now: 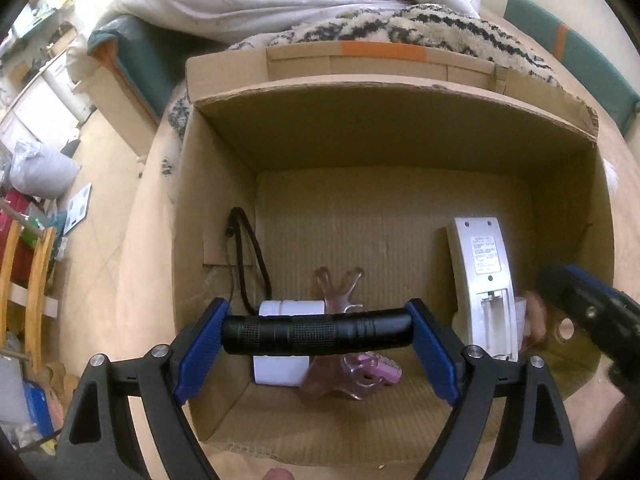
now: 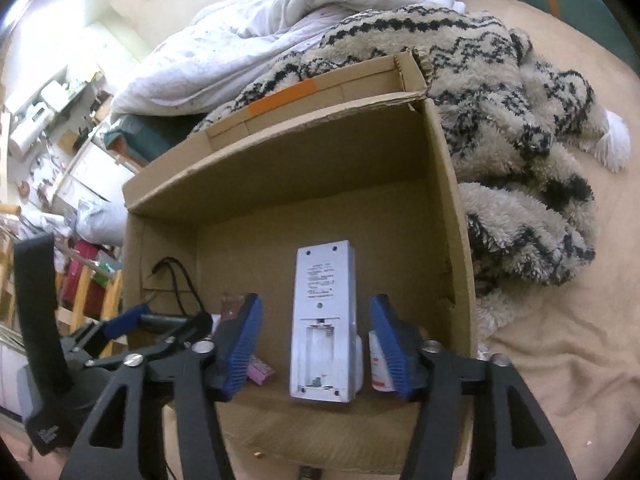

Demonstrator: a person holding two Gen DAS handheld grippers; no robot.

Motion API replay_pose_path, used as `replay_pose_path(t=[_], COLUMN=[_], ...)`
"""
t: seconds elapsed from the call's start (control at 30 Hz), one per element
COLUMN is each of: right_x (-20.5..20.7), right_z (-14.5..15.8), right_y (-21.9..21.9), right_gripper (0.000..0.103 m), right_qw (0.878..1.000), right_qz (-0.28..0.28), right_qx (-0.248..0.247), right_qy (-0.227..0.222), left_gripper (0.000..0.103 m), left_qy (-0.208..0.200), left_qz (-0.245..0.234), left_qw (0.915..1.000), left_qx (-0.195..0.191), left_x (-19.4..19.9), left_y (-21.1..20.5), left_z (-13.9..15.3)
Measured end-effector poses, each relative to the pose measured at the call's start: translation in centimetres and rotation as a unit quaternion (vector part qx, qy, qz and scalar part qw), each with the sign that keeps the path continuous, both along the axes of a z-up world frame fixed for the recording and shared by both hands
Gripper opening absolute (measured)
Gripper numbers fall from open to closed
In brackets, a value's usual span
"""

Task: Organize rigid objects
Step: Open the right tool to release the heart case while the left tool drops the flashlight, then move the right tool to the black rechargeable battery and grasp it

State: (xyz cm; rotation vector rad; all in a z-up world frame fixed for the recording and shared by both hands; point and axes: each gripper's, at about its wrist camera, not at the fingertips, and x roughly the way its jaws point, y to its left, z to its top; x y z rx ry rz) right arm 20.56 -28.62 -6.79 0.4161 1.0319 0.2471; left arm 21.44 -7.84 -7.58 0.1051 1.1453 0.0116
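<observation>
My left gripper (image 1: 316,334) is shut on a black flashlight (image 1: 316,332), held crosswise by its ends over the near side of an open cardboard box (image 1: 360,132). Its black wrist cord (image 1: 250,256) hangs against the left wall. In the box lie a white block (image 1: 280,370), a pink clear plastic piece (image 1: 344,376) and a white remote (image 1: 486,284), back up with its battery bay open. My right gripper (image 2: 316,346) is open, its fingers on either side of the remote (image 2: 322,324), apart from it. A small white bottle (image 2: 380,368) stands by the right finger.
The box (image 2: 280,168) sits on a beige bed sheet (image 2: 560,360). A black-and-cream fleece blanket (image 2: 500,120) and a white duvet (image 2: 260,32) lie behind it. The floor with furniture and bags (image 1: 40,168) is to the left. My left gripper shows at the left in the right wrist view (image 2: 160,324).
</observation>
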Motion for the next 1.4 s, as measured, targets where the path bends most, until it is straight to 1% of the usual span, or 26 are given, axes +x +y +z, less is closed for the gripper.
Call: replay_pose_path(t=[0.07,0.1,0.13,0.2,0.53,0.77,1.0,1.2,1.4], right_x=[-0.2,-0.3,-0.4,-0.7,-1.8,-3.3,-5.3,-7.4,-9.0], right_z=[0.3,0.5,0.6,1.0,1.8,2.0,2.0,1.7,0.8], right_y=[-0.3,-0.5,-0.6,-0.9,-1.3,-1.4,-1.3,-1.0,-0.3], right_gripper=[0.082,0.085,0.090,0.093,0.094,0.094,0.094,0.094,0.093], right_qw=[1.000,1.000,0.999,0.999,0.998,0.999,0.999,0.999,1.000], right_qz=[-0.005,-0.008,-0.012,-0.016,-0.022,-0.028,-0.028,-0.027,-0.023], right_qx=[0.020,0.026,0.030,0.041,0.041,0.018,0.010,0.010,0.009], right_qy=[-0.006,-0.009,-0.013,-0.020,-0.030,-0.029,-0.026,-0.019,-0.002], left_gripper=[0.088,0.092,0.092,0.092,0.092,0.092,0.092,0.092,0.092], left_qy=[0.000,-0.004,-0.006,-0.010,-0.026,-0.031,-0.040,-0.039,-0.027], left_qz=[-0.005,-0.008,-0.009,-0.012,-0.008,-0.003,0.003,0.000,0.010], left_qw=[1.0000,0.9999,0.9999,0.9998,0.9995,0.9991,0.9990,0.9992,0.9996], left_qx=[0.005,0.010,0.013,0.013,0.015,0.028,0.020,0.011,-0.001], left_x=[-0.2,-0.4,-0.4,-0.6,-1.6,-3.1,-5.2,-7.6,-9.8], left_y=[-0.2,-0.3,-0.4,-0.6,-0.2,0.8,2.4,3.8,5.5], left_z=[0.2,0.4,0.6,1.1,3.2,3.8,4.5,4.5,3.3])
